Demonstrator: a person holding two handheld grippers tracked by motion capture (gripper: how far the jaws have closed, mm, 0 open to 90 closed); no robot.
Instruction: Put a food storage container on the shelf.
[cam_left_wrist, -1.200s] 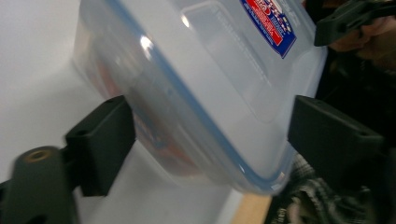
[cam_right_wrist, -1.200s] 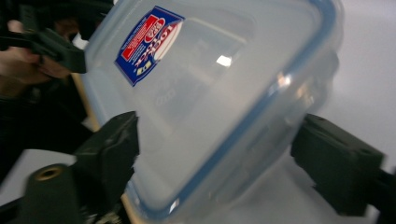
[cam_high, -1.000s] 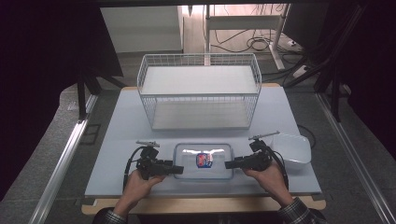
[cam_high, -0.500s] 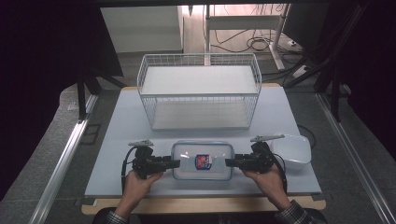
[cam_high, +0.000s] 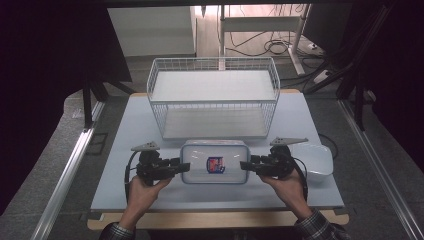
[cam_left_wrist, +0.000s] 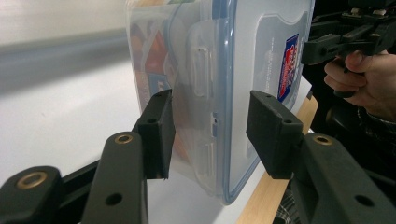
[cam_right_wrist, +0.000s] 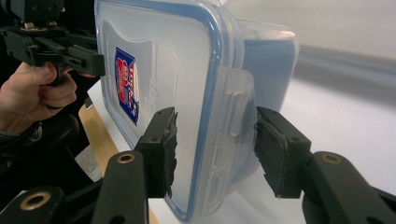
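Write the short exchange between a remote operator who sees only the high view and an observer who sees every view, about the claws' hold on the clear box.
Operator: Is the left claw really on the end of the box?
Observer: Yes. It has just been closing with the box between its jaws, one pad on top and one underneath.
Operator: And the right claw?
Observer: It has also just been closing on the box. It straddles the latch flap at its end, top to bottom.
Operator: Is there anything inside?
Observer: Through the side wall, coloured contents show, too blurred to name.
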